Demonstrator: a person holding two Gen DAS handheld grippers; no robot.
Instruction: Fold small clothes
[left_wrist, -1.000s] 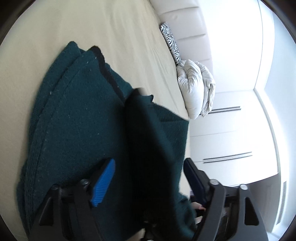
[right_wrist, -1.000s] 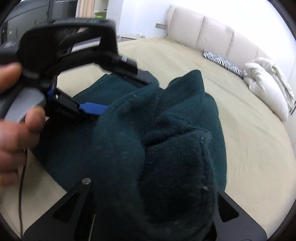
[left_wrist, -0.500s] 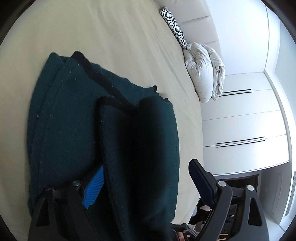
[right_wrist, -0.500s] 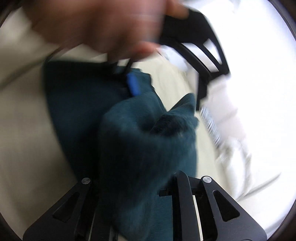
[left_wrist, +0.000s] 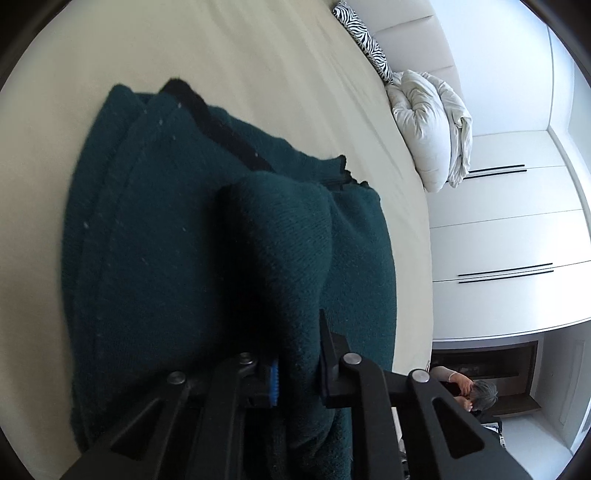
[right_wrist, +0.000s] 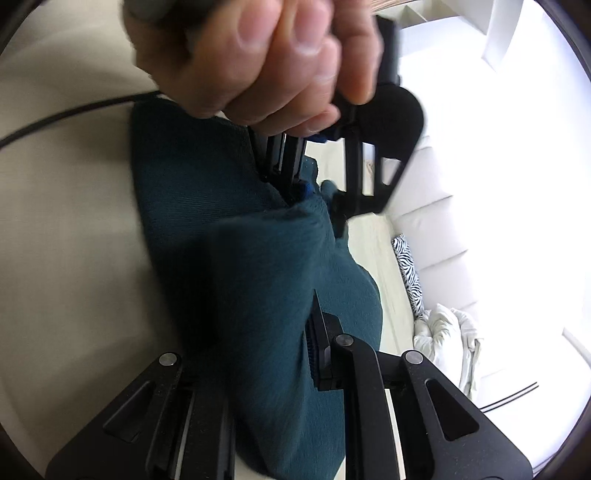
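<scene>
Left gripper (left_wrist: 295, 373): jaws just closed, clamped on green garment (left_wrist: 177, 258).
Right gripper (right_wrist: 258, 373): clamped on same garment.
Garment: on bed (left_wrist: 258, 74).

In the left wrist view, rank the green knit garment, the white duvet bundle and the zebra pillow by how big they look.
1. green knit garment, by far the largest, though it lies nearest the camera.
2. white duvet bundle.
3. zebra pillow, smallest, but it is farthest away and partly cut off, so its true size is unsure.

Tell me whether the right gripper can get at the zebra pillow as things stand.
Probably not: the right gripper is shut on the dark green knit garment, and the zebra pillow lies far off by the headboard.
</scene>
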